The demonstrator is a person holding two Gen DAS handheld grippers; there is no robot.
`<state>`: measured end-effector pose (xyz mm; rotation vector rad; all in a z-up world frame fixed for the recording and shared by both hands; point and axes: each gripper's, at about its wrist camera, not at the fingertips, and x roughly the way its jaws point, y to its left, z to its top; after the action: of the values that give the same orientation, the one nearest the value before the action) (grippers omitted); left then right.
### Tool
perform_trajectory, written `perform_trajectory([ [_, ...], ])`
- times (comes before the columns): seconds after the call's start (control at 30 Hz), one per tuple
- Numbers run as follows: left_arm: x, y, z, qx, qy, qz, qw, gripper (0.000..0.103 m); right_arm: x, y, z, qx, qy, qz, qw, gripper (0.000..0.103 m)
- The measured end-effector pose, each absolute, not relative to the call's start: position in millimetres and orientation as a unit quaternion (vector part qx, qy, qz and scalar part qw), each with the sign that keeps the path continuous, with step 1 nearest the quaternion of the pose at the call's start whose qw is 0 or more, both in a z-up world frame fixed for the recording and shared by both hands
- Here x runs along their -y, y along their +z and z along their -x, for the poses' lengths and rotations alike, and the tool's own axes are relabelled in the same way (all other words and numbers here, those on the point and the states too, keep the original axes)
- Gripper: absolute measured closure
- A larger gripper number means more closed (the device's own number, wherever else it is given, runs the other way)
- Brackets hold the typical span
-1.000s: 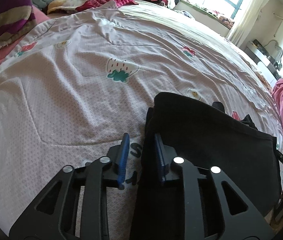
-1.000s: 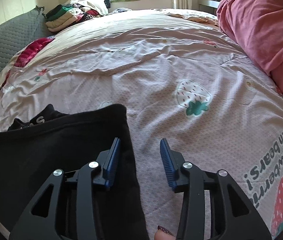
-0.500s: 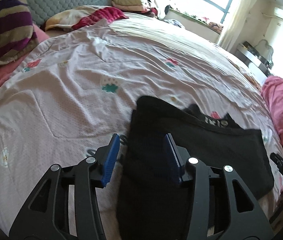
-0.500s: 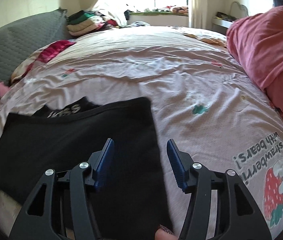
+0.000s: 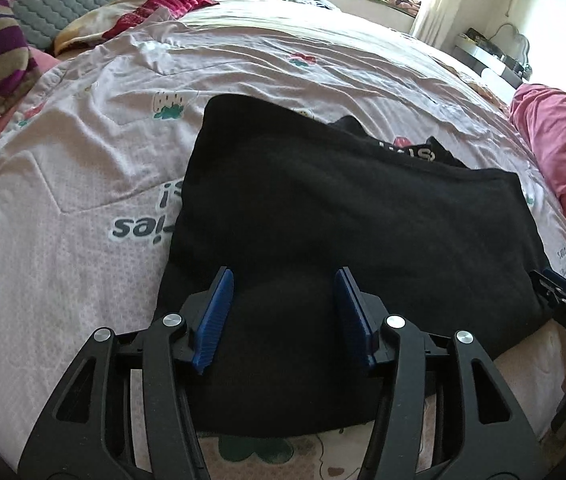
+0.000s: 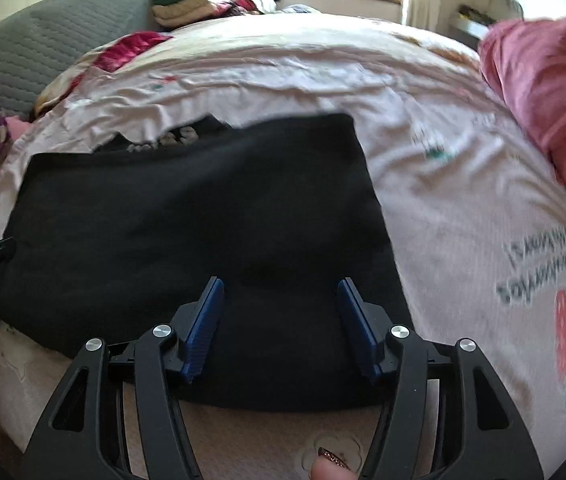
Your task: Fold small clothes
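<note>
Here both spread: left hand-held gripper (image 5: pixel 283 312), right hand-held gripper (image 6: pixel 281 320); black garment (image 5: pixel 343 220) lettering unreadable.

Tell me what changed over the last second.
Both claws, left and right, spread wider and drew back from the black garment, so more of it shows. Neither grips anything. The garment stays folded flat on the quilt.
</note>
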<state>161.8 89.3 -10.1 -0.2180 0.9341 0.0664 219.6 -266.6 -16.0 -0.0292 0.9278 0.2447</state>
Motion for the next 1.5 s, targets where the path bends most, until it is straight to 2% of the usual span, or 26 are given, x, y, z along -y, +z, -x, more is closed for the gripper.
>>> perform_trajectory([
  [0.33,-88.8,-9.5,-146.9,-0.447,0.037,0.106,0.888,0.056,275.9,-17.7,-203.0,-0.447,0.11,-0.003,0.888,0.045],
  [0.63,-84.8,-6.1,-136.1,-0.449,0.039,0.1,0.887,0.05,277.1,-14.5,-187.6,-0.447,0.104,-0.003,0.889,0.044],
  [0.77,-83.9,-0.7,-130.2,-0.445,0.035,0.104,0.889,0.046,279.9,-10.5,-180.2,-0.444,0.107,-0.013,0.889,0.033],
  [1.03,-80.6,9.7,-119.3,-0.438,0.028,0.11,0.892,0.035,281.7,-2.4,-167.5,-0.439,0.107,-0.015,0.892,0.03],
  [1.1,-79.8,12.6,-116.6,-0.437,0.028,0.108,0.893,0.031,283.8,-0.1,-164.6,-0.438,0.102,-0.021,0.893,0.009],
  [1.33,-82.4,19.9,-106.1,-0.43,0.032,0.11,0.895,0.017,285.2,12.2,-154.6,-0.423,0.103,-0.032,0.9,0.008],
  [1.4,-83.3,21.3,-103.6,-0.43,0.033,0.109,0.895,0.01,283.9,15.1,-153.2,-0.42,0.105,-0.033,0.901,0.007],
  [1.5,-84.6,22.9,-100.0,-0.428,0.04,0.11,0.896,0.01,281.4,20.2,-151.3,-0.416,0.108,-0.033,0.902,0.007],
])
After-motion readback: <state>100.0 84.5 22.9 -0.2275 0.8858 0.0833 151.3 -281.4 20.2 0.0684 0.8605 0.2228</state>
